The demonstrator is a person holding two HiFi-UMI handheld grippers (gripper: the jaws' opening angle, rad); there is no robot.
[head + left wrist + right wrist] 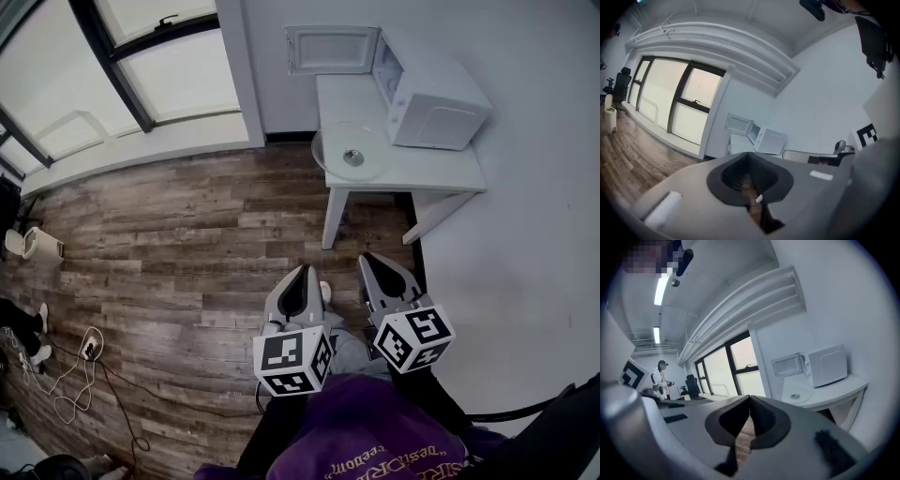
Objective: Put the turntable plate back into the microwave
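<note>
A clear glass turntable plate (352,152) lies at the near left edge of a small white table (441,169), partly over the rim. Behind it stands a white microwave (433,94) with its door (332,49) swung open to the left. The plate (800,394) and microwave (828,364) also show far off in the right gripper view, and the microwave (769,140) in the left gripper view. My left gripper (302,277) and right gripper (380,266) are both shut and empty, held close to my body over the floor, well short of the table.
Wood-plank floor (187,253) stretches between me and the table. Large windows (112,84) line the left wall. Cables (66,384) and a small white bin (33,244) lie at far left. A person (661,378) stands by an office chair (691,386) in the distance.
</note>
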